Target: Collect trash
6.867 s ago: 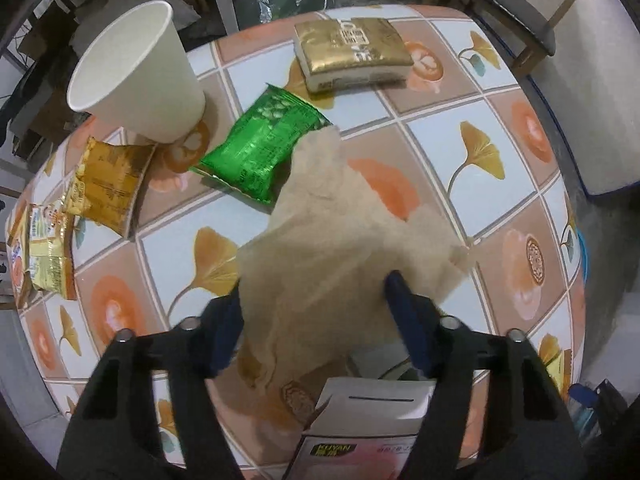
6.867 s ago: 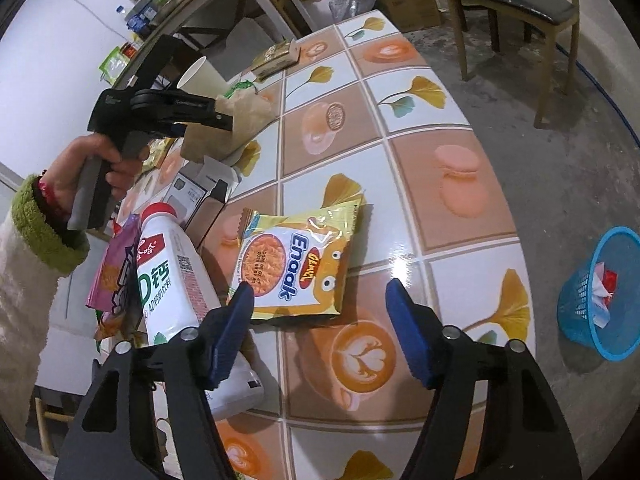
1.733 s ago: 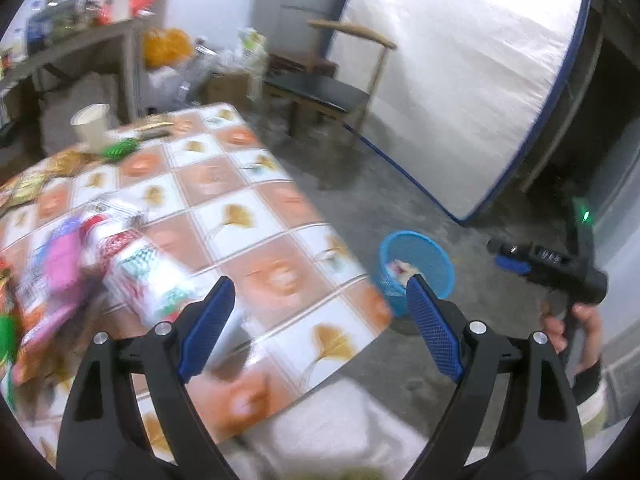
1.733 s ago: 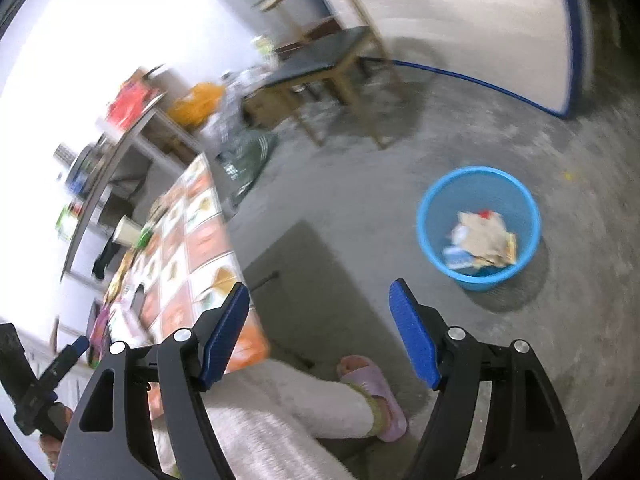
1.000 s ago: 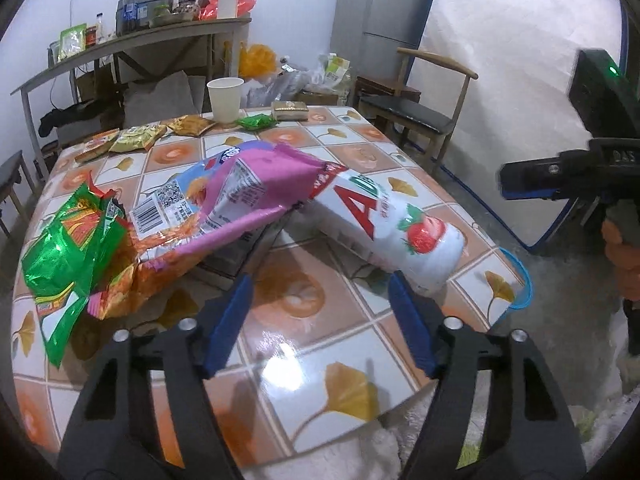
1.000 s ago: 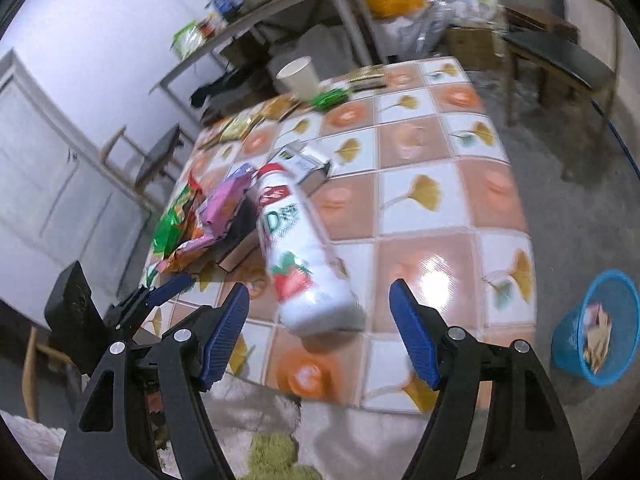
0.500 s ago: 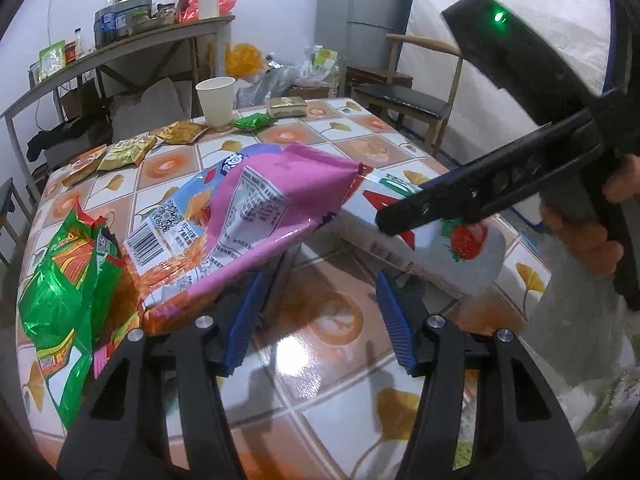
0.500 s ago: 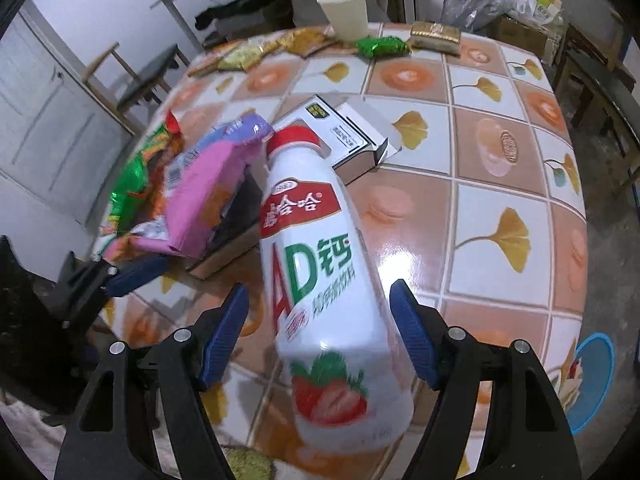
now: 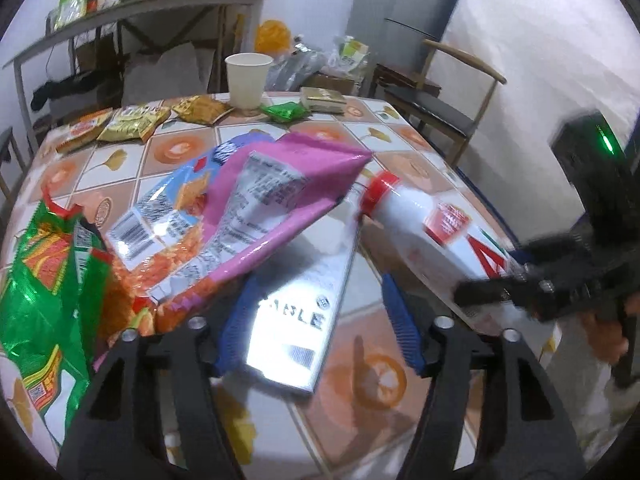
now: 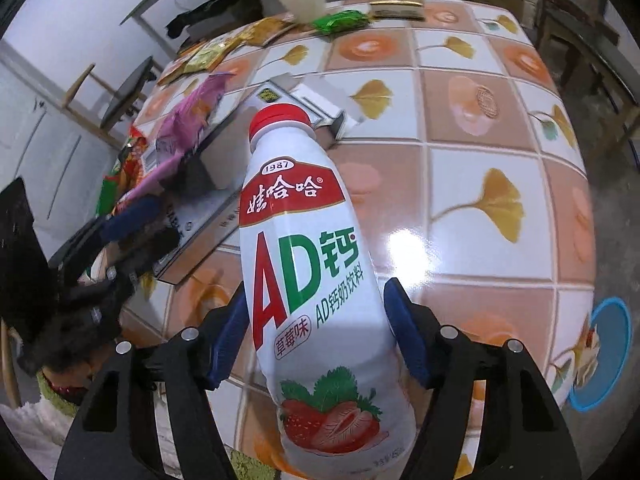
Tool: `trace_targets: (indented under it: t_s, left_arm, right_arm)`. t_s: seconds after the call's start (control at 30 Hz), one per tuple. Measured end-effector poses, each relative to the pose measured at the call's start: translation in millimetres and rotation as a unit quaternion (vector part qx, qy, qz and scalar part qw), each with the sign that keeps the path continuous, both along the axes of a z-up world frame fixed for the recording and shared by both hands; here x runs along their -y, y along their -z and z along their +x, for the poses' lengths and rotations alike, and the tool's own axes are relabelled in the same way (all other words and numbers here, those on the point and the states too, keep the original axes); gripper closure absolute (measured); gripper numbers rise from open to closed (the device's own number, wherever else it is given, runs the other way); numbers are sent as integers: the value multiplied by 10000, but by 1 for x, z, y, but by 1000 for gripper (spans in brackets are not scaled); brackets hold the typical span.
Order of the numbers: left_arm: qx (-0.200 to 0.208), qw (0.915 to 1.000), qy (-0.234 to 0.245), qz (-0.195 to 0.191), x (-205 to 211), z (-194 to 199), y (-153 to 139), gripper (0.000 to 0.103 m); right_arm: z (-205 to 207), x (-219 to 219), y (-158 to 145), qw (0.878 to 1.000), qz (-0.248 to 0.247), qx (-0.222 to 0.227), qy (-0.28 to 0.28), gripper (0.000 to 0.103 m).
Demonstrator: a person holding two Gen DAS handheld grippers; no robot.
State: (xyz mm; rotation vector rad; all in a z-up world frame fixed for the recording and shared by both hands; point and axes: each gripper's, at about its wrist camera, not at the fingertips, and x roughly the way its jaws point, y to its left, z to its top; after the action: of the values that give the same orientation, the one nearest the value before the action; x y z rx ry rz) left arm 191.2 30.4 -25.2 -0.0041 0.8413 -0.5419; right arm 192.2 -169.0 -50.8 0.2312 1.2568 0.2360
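A white AD milk bottle (image 10: pixel 316 280) with a red cap lies on the tiled table between my right gripper's (image 10: pixel 316 332) blue fingers, which close against its sides; the bottle also shows in the left wrist view (image 9: pixel 432 236). My left gripper (image 9: pixel 316 320) stands open around a flat white box (image 9: pixel 296 320) lying under a pink snack bag (image 9: pixel 256 204). A green snack bag (image 9: pixel 44 292) lies at the left. The blue trash basket (image 10: pixel 604 356) stands on the floor beyond the table's right edge, with wrappers in it.
A paper cup (image 9: pixel 246 80), small gold and green snack packs (image 9: pixel 200 110) and a gold packet (image 9: pixel 322 98) lie at the table's far side. A wooden chair (image 9: pixel 440 108) stands far right, a cluttered shelf table (image 9: pixel 132 4) behind.
Both grippers came in low over the table. My right gripper's fingers closed in on the milk bottle. My left gripper moved forward around the white box under the pink bag.
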Motion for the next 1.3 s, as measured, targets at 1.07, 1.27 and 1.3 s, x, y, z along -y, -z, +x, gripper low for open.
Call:
trace_targets:
  t_s: [1.07, 1.27, 1.3]
  left_arm:
    - [-816, 9948, 391, 468, 55, 6, 27, 26]
    - [-895, 9934, 302, 655, 50, -27, 25, 27]
    - [-932, 9929, 271, 687, 48, -35, 25, 26]
  right_arm:
    - [-45, 59, 5, 9949, 458, 52, 892, 40]
    - [-61, 65, 6, 9930, 499, 7, 1069, 40]
    - [-65, 67, 7, 9924, 518, -16, 1112, 40]
